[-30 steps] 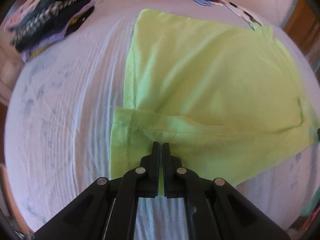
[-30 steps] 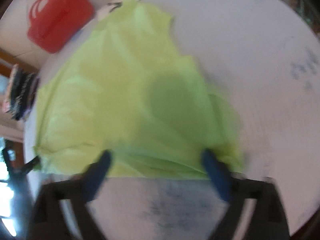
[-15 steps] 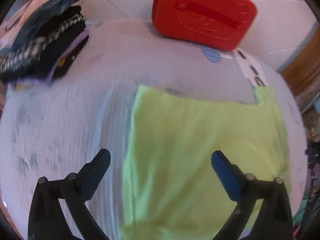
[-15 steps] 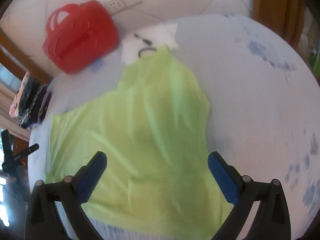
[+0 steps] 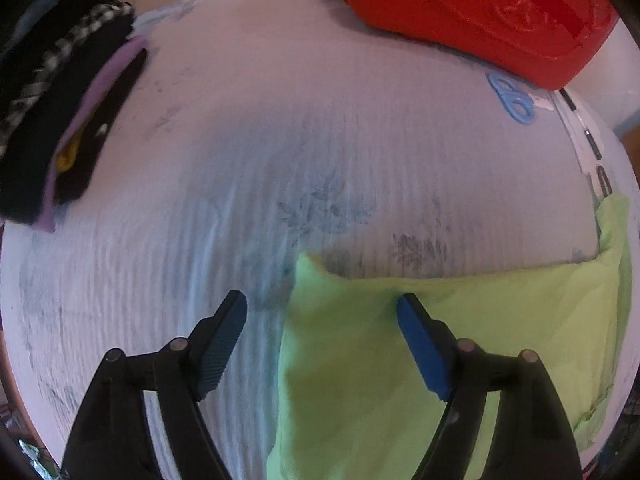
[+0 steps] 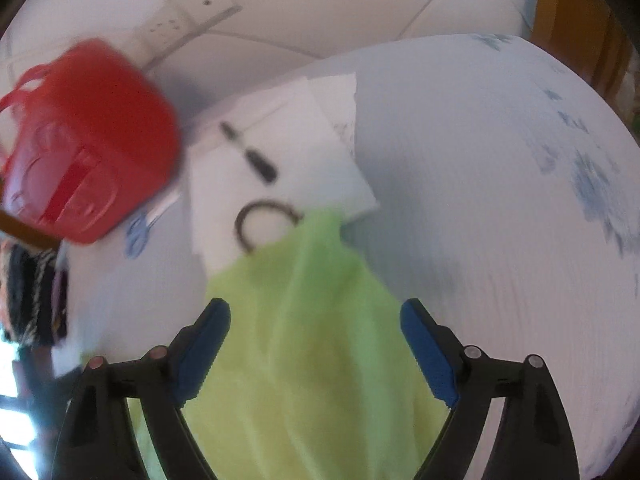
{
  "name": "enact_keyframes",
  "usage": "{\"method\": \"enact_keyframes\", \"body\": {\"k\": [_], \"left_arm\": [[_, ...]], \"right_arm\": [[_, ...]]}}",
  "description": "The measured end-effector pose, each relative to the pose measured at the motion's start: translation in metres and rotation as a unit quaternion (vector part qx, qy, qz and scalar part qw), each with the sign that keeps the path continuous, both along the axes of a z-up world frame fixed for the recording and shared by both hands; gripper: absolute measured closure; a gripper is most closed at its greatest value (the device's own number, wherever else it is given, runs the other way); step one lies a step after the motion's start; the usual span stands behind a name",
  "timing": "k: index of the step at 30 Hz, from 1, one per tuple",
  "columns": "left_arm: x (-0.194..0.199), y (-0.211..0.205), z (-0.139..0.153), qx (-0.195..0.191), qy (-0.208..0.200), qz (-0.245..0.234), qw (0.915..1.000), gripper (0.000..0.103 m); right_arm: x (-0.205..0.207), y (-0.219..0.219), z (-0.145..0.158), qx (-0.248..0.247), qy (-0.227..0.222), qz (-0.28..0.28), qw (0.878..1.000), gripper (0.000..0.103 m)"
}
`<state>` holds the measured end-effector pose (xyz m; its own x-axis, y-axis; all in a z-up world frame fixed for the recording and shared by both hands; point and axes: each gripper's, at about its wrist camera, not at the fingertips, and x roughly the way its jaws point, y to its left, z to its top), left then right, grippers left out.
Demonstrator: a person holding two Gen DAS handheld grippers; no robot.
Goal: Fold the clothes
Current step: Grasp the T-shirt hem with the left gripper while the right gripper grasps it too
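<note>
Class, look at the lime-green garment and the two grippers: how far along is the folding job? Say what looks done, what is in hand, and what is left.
Done: a stack of folded clothes sits at the table's far left, and the lime-green garment lies flat with a straight top edge. In hand: nothing; the left hand-held gripper and the right hand-held gripper are both open above it. Left: probably more folds, then stacking.

We note the lime garment [image 5: 460, 340]: thin matt cloth, softly creased. Tabletop [image 5: 280, 152] cover: ribbed, matt white fabric with faded blue print. Red case [image 5: 480, 12] at 1 o'clock: glossy moulded plastic. Gripper pads [image 6: 428, 356]: matt blue, finely textured. Paper sheets [image 6: 304, 148]: smooth white.
</note>
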<state>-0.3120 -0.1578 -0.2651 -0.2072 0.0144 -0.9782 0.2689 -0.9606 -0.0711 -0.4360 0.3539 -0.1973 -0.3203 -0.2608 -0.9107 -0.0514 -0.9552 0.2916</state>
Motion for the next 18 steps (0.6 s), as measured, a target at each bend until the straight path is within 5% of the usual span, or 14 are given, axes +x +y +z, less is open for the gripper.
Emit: {"method": "enact_keyframes", "body": {"k": [5, 6, 7, 8, 16, 18], "left_arm": [[-0.001, 0.009, -0.002, -0.014, -0.005, -0.016, 0.9998, 0.03], [0.0, 0.012, 0.001, -0.014, -0.001, -0.023, 0.9996, 0.046], [0.002, 0.015, 0.004, -0.012, 0.003, -0.028, 0.9995, 0.076], [0.004, 0.017, 0.008, -0.016, 0.009, -0.031, 0.9993, 0.088], [0.062, 0.034, 0.064, -0.022, 0.12, -0.049, 0.9913, 0.094], [0.085, 0.037, 0.069, -0.017, 0.133, -0.054, 0.9895, 0.094]], "right_arm": [[-0.022, -0.017, -0.023, 0.029, -0.011, 0.023, 0.999, 0.02], [-0.022, -0.02, -0.027, 0.035, -0.017, 0.03, 0.999, 0.054], [-0.023, -0.023, -0.032, 0.042, -0.022, 0.037, 0.998, 0.094], [-0.023, -0.026, -0.036, 0.048, -0.027, 0.045, 0.997, 0.099], [0.082, 0.008, 0.036, -0.059, 0.098, 0.074, 0.991, 0.099], [0.115, 0.018, 0.031, -0.063, 0.084, 0.072, 0.992, 0.099]]}}
